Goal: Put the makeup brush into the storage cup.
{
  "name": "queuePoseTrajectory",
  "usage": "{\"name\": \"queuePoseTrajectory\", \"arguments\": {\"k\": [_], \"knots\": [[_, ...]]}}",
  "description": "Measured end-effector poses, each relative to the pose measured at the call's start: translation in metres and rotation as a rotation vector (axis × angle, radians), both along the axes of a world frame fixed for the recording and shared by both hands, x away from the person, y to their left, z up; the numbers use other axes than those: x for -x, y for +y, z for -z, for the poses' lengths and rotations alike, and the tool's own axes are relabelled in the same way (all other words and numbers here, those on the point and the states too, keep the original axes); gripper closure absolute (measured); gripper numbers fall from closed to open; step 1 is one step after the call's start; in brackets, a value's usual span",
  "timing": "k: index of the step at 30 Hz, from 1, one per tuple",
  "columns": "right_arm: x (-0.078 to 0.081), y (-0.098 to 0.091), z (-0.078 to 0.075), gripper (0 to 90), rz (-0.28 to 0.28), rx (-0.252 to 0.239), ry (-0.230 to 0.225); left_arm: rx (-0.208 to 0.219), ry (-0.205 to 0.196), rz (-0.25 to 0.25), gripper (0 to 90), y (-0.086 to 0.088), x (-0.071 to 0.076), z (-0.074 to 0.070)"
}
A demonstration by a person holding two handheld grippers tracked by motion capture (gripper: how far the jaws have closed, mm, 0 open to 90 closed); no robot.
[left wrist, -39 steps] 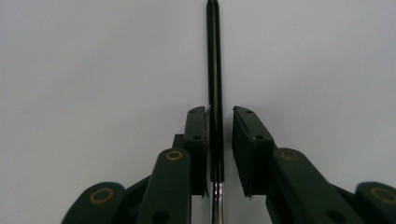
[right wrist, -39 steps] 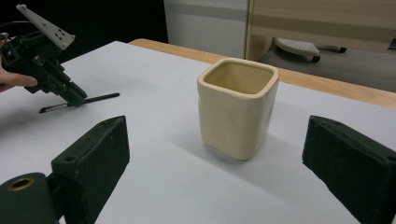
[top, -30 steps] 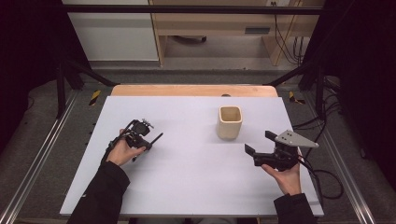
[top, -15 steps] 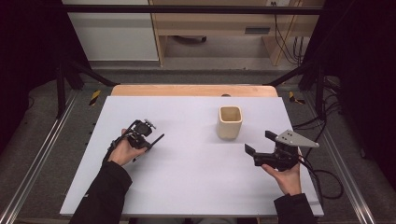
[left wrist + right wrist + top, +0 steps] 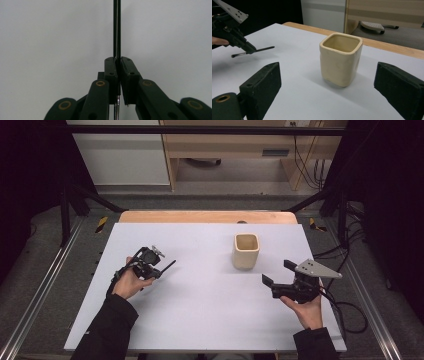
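1. Clamping a thin black brush (image 5: pixel 168 267), the left gripper (image 5: pixel 159 271) sat over the left part of the white table (image 5: pixel 200 320), its jaws pressed together on the handle.
2. Standing upright right of centre, well apart from the brush, was a cream square cup (image 5: pixel 246 251).
3. Farther right, the right gripper (image 5: pixel 279 272) faced the cup with its jaws spread wide, holding nothing.
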State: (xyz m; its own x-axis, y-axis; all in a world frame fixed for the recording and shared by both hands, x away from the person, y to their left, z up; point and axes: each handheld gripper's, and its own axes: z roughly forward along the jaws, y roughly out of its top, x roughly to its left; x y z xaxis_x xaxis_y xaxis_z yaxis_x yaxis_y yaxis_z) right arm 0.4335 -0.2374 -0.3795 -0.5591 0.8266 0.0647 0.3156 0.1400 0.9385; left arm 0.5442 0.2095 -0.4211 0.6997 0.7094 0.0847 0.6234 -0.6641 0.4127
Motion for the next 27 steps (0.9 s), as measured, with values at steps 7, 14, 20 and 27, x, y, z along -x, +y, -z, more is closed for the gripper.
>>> {"name": "queuePoseTrajectory", "arguments": {"k": [7, 14, 20, 27], "knots": [[0.000, 0.003, 0.000, 7.7, -0.002, 0.015, 0.005, 0.052, -0.039, 0.073, 83.9, -0.005, 0.023, -0.009], [0.001, 0.008, 0.000, 7.7, -0.003, 0.038, -0.004, 0.106, -0.066, 0.124, 83.9, -0.011, 0.042, -0.012], [0.002, 0.014, -0.003, 7.6, -0.008, 0.069, -0.008, 0.145, -0.087, 0.188, 83.9, -0.020, 0.061, -0.017], [0.003, 0.031, -0.006, 7.2, -0.040, 0.126, -0.009, 0.163, -0.081, 0.282, 83.9, -0.031, 0.079, -0.020]]}}
